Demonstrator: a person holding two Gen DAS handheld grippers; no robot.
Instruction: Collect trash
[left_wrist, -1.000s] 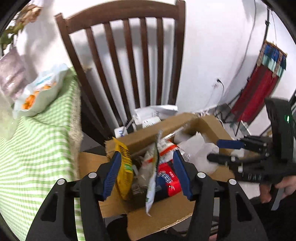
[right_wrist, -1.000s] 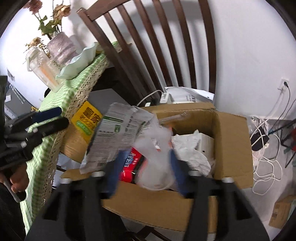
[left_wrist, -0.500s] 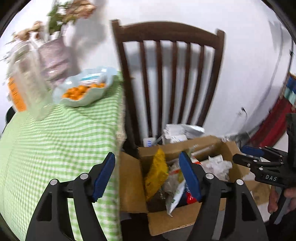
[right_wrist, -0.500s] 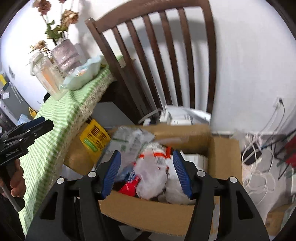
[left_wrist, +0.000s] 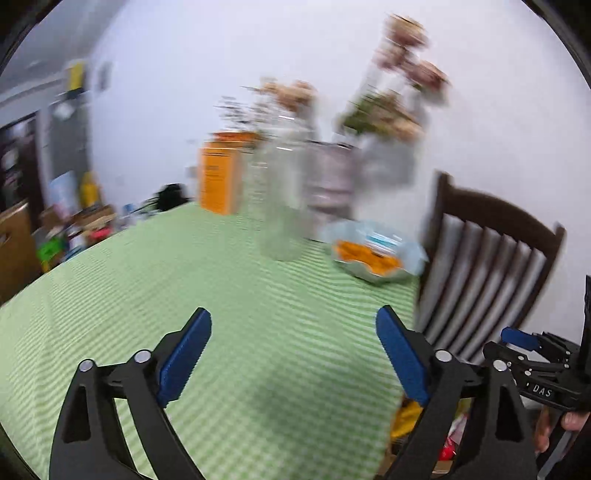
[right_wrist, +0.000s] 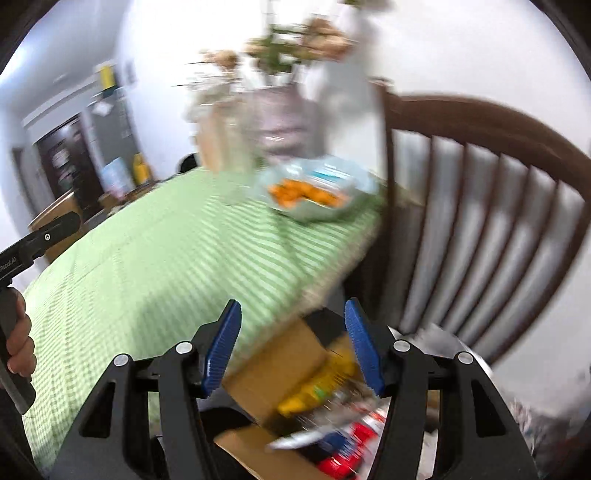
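Observation:
My left gripper (left_wrist: 292, 325) hangs over the green checked tablecloth (left_wrist: 184, 295); its jaws are opening wide and nothing is between them. My right gripper (right_wrist: 293, 314) is open and holds nothing, above the table's corner and the cardboard box (right_wrist: 280, 365) beside it. Inside the box lie a yellow wrapper (right_wrist: 317, 387), a red packet (right_wrist: 343, 458) and other blurred wrappers. In the left wrist view only a yellow wrapper (left_wrist: 406, 417) and a red scrap (left_wrist: 448, 448) show, at the bottom right. The right gripper's fingers (left_wrist: 517, 336) reach in from the right edge there.
On the table stand a bowl of orange snacks (left_wrist: 373, 254), a glass jar (left_wrist: 284, 206), flower vases (left_wrist: 388, 166) and an orange carton (left_wrist: 218, 181). A dark wooden chair (left_wrist: 491, 258) stands behind the box. A person's hand (right_wrist: 18, 332) holds the left gripper's handle. Both views are motion-blurred.
Both grippers rose away from the box and swung left toward the table. The left jaws spread and left their wrappers in the box. The right gripper dropped its wrappers there too.

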